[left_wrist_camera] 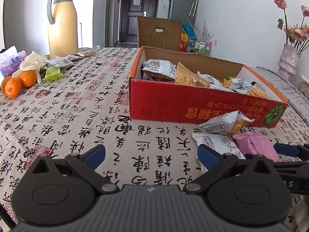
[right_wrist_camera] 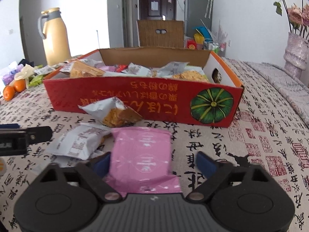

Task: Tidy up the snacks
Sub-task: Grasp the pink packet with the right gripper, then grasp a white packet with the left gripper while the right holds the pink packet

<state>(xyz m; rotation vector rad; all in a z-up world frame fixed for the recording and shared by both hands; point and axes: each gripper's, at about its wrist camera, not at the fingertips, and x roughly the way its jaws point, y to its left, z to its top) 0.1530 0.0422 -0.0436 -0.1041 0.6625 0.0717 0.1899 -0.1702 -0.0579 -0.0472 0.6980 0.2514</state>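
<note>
At six o'clock of the red cardboard box (right_wrist_camera: 143,104) on the table (right_wrist_camera: 260,154), the right tool (right_wrist_camera: 153,165) straddles the flat pink snack packet (right_wrist_camera: 142,150), jaws unclenched, needing only to clench before lifting boxward, while the left tool (left_wrist_camera: 151,154) hangs released.

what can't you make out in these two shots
- Pink packet, right wrist view: near end hidden behind the right hand-held gripper; print blurred.
- Red box, left wrist view: lower snacks covered by upper ones.
- White packet, left wrist view: near part hidden by the left hand-held gripper.
</note>
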